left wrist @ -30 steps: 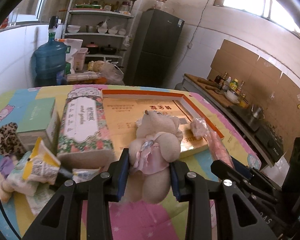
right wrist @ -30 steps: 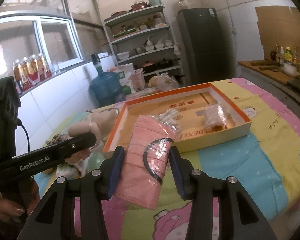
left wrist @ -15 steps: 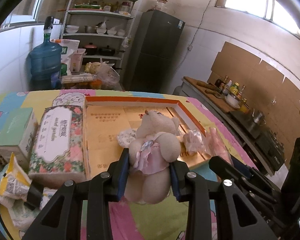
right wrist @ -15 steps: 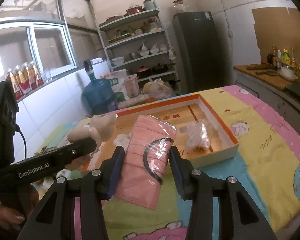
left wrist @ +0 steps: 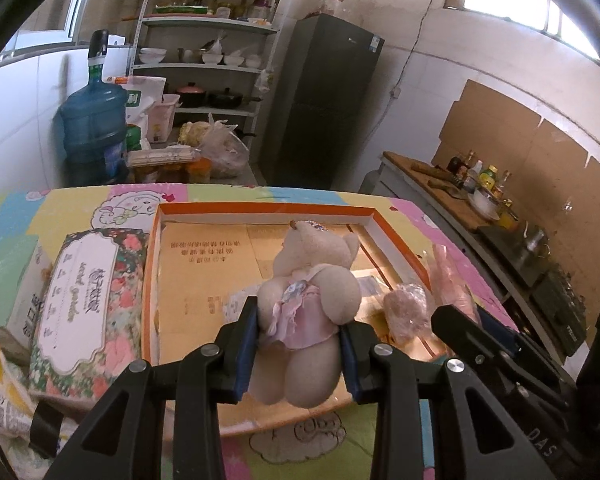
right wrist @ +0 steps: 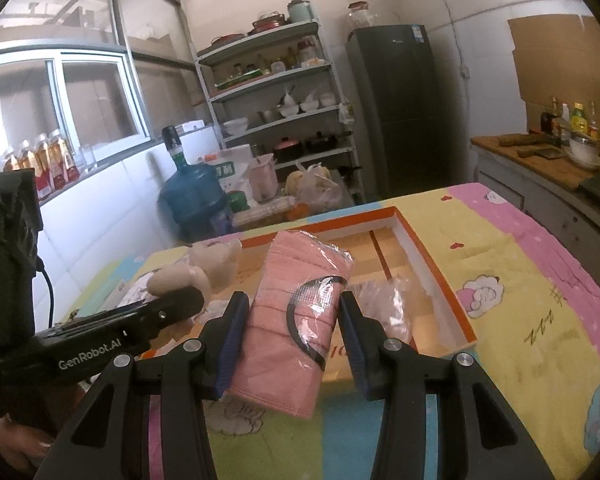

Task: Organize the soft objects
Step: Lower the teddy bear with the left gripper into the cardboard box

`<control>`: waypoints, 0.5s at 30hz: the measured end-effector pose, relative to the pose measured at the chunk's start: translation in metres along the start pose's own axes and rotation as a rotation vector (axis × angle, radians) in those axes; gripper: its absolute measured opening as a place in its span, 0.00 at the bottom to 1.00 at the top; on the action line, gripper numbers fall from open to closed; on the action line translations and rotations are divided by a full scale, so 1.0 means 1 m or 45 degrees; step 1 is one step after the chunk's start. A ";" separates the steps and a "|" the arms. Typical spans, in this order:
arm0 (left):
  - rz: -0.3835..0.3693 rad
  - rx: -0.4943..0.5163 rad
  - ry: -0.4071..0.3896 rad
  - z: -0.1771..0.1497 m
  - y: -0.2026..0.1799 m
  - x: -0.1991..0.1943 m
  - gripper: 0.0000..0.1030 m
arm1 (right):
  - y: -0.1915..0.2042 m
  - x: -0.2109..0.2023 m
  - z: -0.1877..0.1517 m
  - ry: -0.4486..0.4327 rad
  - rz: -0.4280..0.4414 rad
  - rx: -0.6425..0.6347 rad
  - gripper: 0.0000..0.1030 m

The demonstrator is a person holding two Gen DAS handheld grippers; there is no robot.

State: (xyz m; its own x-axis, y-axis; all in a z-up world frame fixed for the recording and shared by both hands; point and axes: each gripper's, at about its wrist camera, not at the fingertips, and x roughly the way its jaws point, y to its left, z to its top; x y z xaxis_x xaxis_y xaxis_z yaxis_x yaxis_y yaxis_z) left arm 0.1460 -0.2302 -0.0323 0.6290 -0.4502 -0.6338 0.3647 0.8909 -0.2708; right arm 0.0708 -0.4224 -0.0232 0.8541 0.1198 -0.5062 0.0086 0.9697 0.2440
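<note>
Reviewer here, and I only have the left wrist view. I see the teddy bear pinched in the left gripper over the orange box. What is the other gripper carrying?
Observer: The right gripper is shut on a pink pack of face masks in clear wrap.
Reviewer: Where is that pack relative to the orange box?
Observer: It hangs over the near edge of the orange box, not resting in it.
Reviewer: Does the right view show the teddy bear?
Observer: Yes, the teddy bear shows at the left, above the left gripper's black finger.
Reviewer: Anything on the window ledge?
Observer: A row of bottles with orange drink stands there.
</note>
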 end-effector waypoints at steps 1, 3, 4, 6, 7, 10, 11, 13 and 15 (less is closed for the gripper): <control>0.005 -0.001 0.003 0.001 0.000 0.003 0.35 | -0.002 0.003 0.001 0.003 0.001 0.001 0.46; 0.018 -0.001 0.009 0.004 0.001 0.009 0.35 | -0.007 0.008 0.003 0.010 0.004 0.003 0.46; 0.024 -0.002 0.014 0.005 0.002 0.012 0.35 | -0.008 0.011 0.004 0.014 0.005 0.002 0.46; 0.033 -0.007 0.021 0.007 0.002 0.017 0.35 | -0.011 0.016 0.005 0.023 0.005 0.000 0.46; 0.038 -0.010 0.025 0.008 0.003 0.020 0.35 | -0.012 0.019 0.006 0.028 0.004 -0.001 0.46; 0.047 -0.013 0.033 0.010 0.003 0.027 0.35 | -0.015 0.027 0.008 0.043 -0.001 -0.003 0.46; 0.050 -0.013 0.037 0.011 0.004 0.030 0.35 | -0.016 0.029 0.008 0.046 -0.003 -0.003 0.46; 0.055 -0.017 0.044 0.011 0.003 0.034 0.35 | -0.019 0.033 0.008 0.055 -0.006 -0.002 0.46; 0.060 -0.023 0.052 0.011 0.003 0.039 0.35 | -0.021 0.037 0.008 0.062 -0.008 -0.001 0.46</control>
State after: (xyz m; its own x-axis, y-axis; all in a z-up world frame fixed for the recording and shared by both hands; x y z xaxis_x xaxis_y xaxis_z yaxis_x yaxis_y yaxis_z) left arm 0.1792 -0.2457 -0.0498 0.6163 -0.4054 -0.6752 0.3228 0.9120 -0.2530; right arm 0.1066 -0.4404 -0.0405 0.8275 0.1238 -0.5476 0.0135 0.9707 0.2398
